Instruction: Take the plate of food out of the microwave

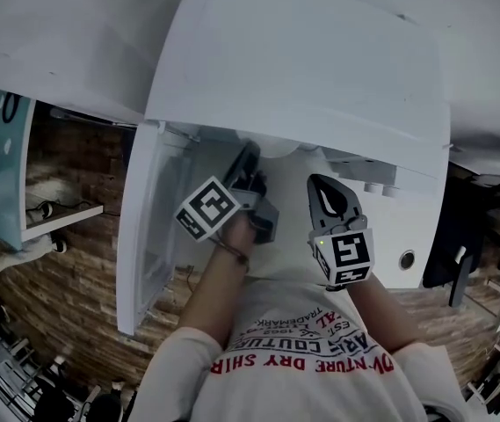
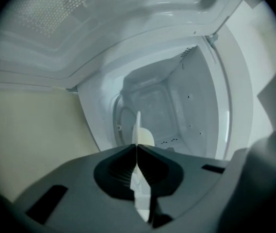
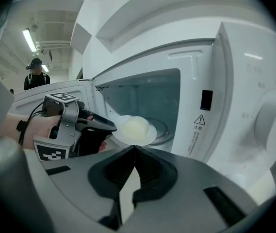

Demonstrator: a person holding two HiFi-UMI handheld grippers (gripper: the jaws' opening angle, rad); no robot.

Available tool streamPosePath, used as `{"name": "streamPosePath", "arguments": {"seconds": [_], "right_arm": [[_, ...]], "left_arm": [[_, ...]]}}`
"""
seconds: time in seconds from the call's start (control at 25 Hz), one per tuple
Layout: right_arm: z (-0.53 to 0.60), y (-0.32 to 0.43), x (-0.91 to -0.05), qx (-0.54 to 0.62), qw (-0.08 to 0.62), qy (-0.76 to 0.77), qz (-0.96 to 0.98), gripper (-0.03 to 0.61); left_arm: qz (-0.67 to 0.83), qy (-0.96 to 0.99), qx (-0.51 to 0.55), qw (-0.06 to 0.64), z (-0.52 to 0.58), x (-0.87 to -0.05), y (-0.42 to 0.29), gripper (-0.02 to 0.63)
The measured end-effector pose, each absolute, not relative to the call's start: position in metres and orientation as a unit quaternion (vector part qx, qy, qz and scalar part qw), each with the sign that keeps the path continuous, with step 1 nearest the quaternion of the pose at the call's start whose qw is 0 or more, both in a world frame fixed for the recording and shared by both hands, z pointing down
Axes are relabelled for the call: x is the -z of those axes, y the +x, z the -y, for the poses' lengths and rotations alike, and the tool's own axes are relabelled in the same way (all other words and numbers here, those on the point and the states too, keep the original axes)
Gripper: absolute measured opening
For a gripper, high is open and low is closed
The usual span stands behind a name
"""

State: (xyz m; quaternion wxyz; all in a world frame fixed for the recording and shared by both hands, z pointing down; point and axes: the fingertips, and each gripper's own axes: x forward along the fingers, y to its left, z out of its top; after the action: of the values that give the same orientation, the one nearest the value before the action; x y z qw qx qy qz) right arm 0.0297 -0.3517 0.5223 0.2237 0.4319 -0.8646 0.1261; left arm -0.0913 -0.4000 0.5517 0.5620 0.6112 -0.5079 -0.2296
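Your left gripper (image 2: pixel 138 147) is clamping its dark jaws shut on the rim of the round white plate (image 3: pixel 146 137). In the left gripper view that rim is showing edge-on as a thin white line running between the pads. A pale domed food (image 3: pixel 135 126) is sitting in the middle of the plate, well clear of the jaw tips. Your hand (image 3: pixel 16 127) is gripping the tool's handle just behind its square-marked cube (image 1: pixel 207 207).

Your right gripper (image 3: pixel 134 149) is hovering just to the right of the left one, its jaws closed tip to tip and holding nothing. It is pointing at the plate from outside the oven and is not touching it.

You are holding the plate at the mouth of the white microwave (image 3: pixel 235 106), low in the opening and in front of the glass turntable (image 3: pixel 163 128). No view is showing whether it is resting on that ring. The microwave's white door (image 1: pixel 144 236) is standing open on your left. A round knob (image 3: pixel 273 115) is sitting on the control panel at the right. Far behind the door, a person in dark clothes (image 3: pixel 35 76) is standing under ceiling lights.
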Motion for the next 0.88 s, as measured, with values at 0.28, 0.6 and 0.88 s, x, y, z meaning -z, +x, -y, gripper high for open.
{"name": "streamPosePath", "arguments": {"seconds": [0.28, 0.6, 0.88], "right_arm": [[0.347, 0.03, -0.51, -0.11, 0.216, 0.444, 0.863, 0.012], [0.334, 0.043, -0.507, -0.109, 0.209, 0.467, 0.852, 0.012], [0.314, 0.048, -0.495, -0.1, 0.194, 0.469, 0.856, 0.012]], "left_arm": [[0.488, 0.592, 0.264, 0.584, 0.387, -0.548, -0.093, 0.014], [0.445, 0.584, 0.309, 0.605, 0.362, -0.533, -0.091, 0.014], [0.434, 0.609, 0.323, 0.579, 0.326, -0.503, -0.085, 0.014]]}}
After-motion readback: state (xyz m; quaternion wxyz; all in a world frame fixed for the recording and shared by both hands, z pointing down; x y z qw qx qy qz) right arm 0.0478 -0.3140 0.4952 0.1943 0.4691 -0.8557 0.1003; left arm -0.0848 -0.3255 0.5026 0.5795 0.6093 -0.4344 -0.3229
